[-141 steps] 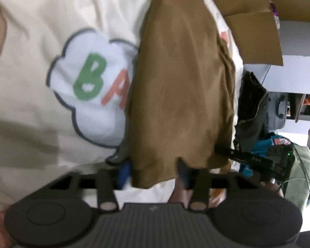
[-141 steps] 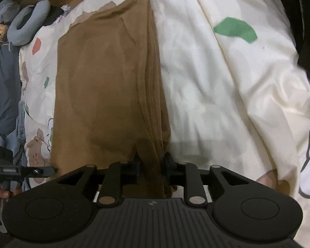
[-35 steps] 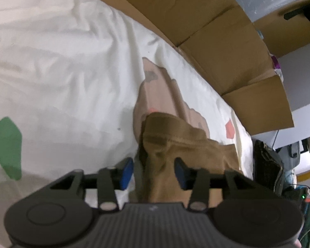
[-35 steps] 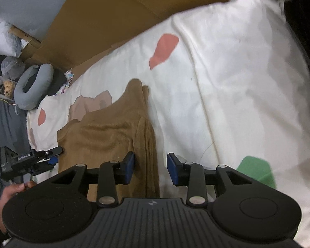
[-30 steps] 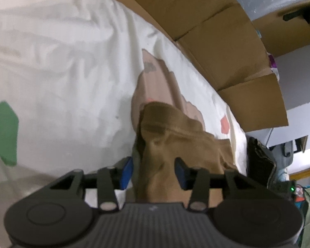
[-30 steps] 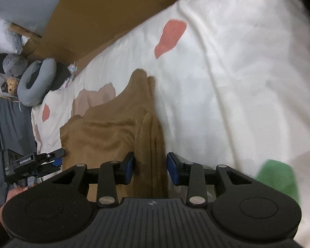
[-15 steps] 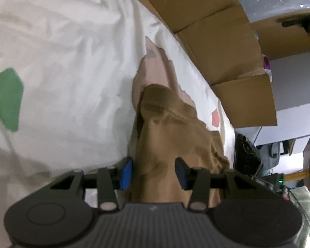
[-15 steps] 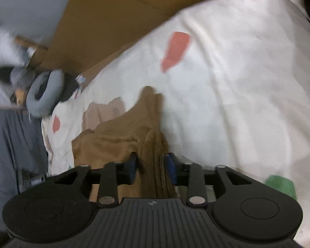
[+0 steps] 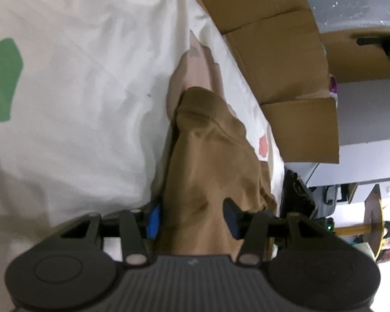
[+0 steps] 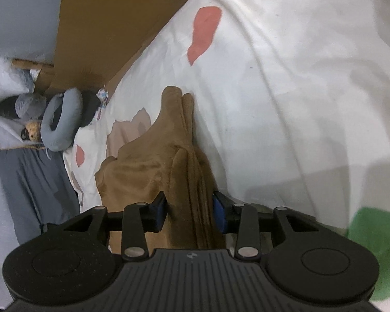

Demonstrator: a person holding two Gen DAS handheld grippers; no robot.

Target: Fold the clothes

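A brown garment [image 9: 210,143] lies bunched and folded on the cream bedcover [image 9: 78,91] with coloured patches. My left gripper [image 9: 192,219] straddles its near end; the jaws are opening, and the fabric fills the gap and brushes the blue pads [image 9: 153,219] without being pinched. In the right wrist view the brown garment [image 10: 148,171] shows a thick stacked edge running away from me. My right gripper [image 10: 189,208] stands around that edge, its jaws opening with the cloth loose between them. The left gripper does not show in the right wrist view.
Flattened cardboard [image 9: 286,65] lines the far side of the bed, also seen as cardboard [image 10: 104,26]. A grey neck pillow [image 10: 62,119] and a grey sheet [image 10: 33,187] lie at the left. A dark bag [image 9: 296,195] sits past the bed's edge.
Both grippers have sunk closer over the brown garment. The left jaws have spread a little. The right jaws narrowed on the folded edge half a second ago and have widened again.
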